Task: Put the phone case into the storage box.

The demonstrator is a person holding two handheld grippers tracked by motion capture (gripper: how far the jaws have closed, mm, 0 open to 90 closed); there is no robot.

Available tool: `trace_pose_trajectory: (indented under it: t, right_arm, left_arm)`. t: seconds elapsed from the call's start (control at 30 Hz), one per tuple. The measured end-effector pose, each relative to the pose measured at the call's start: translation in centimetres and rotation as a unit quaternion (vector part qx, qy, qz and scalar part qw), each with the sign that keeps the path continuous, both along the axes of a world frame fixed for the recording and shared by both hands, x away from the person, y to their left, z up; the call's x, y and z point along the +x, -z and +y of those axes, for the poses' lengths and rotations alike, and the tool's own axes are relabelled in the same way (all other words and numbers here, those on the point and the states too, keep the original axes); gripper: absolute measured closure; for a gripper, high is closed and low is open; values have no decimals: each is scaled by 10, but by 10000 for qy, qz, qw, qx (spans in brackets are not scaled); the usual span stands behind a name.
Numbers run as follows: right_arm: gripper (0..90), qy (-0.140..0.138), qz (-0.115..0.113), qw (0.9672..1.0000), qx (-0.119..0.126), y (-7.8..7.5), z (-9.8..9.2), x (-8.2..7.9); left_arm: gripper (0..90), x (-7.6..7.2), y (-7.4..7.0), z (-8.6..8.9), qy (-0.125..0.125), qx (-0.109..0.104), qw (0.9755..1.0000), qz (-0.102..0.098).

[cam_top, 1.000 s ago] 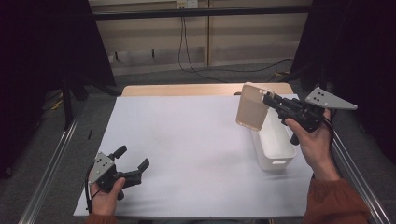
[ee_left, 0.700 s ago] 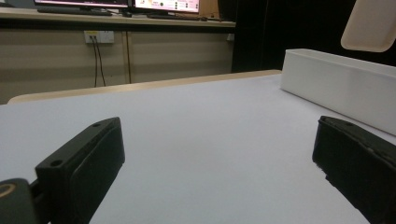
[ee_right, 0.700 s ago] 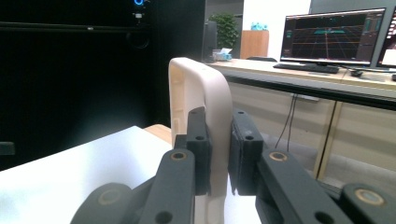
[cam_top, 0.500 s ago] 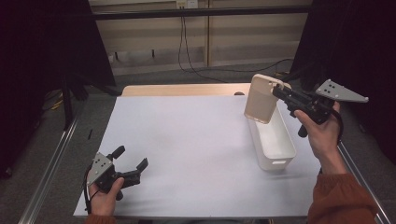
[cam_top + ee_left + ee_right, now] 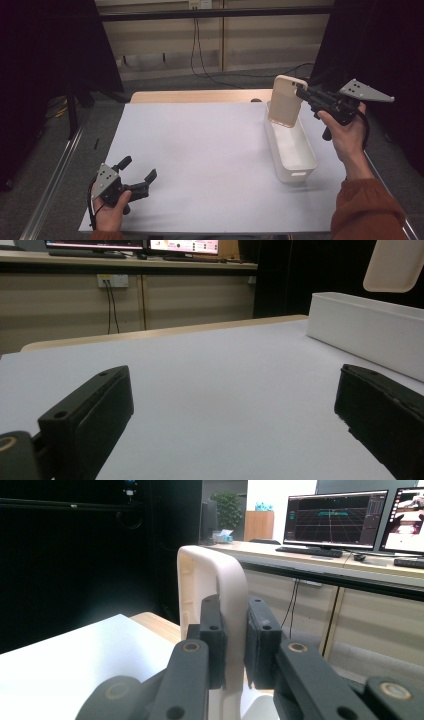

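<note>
At the near left corner of the white sheet (image 5: pixel 200 165) my left gripper (image 5: pixel 134 175) rests low on the paper with its jaws spread wide and nothing between them; it has no part in the work right now, as far as I can judge; across the bare middle of the sheet nothing lies, and then, toward the right, the long white plastic bin (image 5: pixel 290 150) stands with its length running away from me, apparently empty where I can see in; above its far end my right gripper (image 5: pixel 300 93) holds the beige phone case (image 5: pixel 286 101) upright in the air, jaws clenched on one side edge of it, which my right gripper view shows plainly, the pads (image 5: pixel 212 640) pressing the case's rim (image 5: pixel 220 580) from both sides; so the pick is done and the case hangs over the bin, not yet lowered into it or let go; what remains, I reckon, is to bring it down into the bin and release; the sheet covers a pale wooden tabletop (image 5: pixel 200 96) whose far edge shows; beyond stand beige wall panels with a hanging cable (image 5: pixel 192 45), black curtains at either side, grey carpet, and monitors (image 5: pixel 332 525) on a desk.
</note>
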State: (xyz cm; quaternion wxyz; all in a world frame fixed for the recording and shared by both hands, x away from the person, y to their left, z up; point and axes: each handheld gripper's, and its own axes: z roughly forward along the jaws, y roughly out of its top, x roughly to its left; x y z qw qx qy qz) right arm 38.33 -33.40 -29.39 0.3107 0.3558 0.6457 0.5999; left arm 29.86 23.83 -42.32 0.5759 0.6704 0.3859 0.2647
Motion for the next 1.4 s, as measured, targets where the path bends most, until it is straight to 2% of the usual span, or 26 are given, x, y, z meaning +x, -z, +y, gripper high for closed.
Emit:
trace_pose_trajectory:
  t: [0.53,0.87,0.97,1.4]
  right_arm:
    - [805,194,72,9998,24,9,-13,23]
    - [806,63,112,9999,-3,18,-20,37]
    - [806,35,119,9999,62,21,-23,40]
    - [806,103,158,9998,-23,35,-24,51]
  left_arm:
    - [25,1,1,2,-23,21,10000,3]
    - [27,2,1,2,-35,7,10000,6]
    - [27,2,1,2,-47,26,10000,2]
    - [30,2,2,1,-23,75,10000,24]
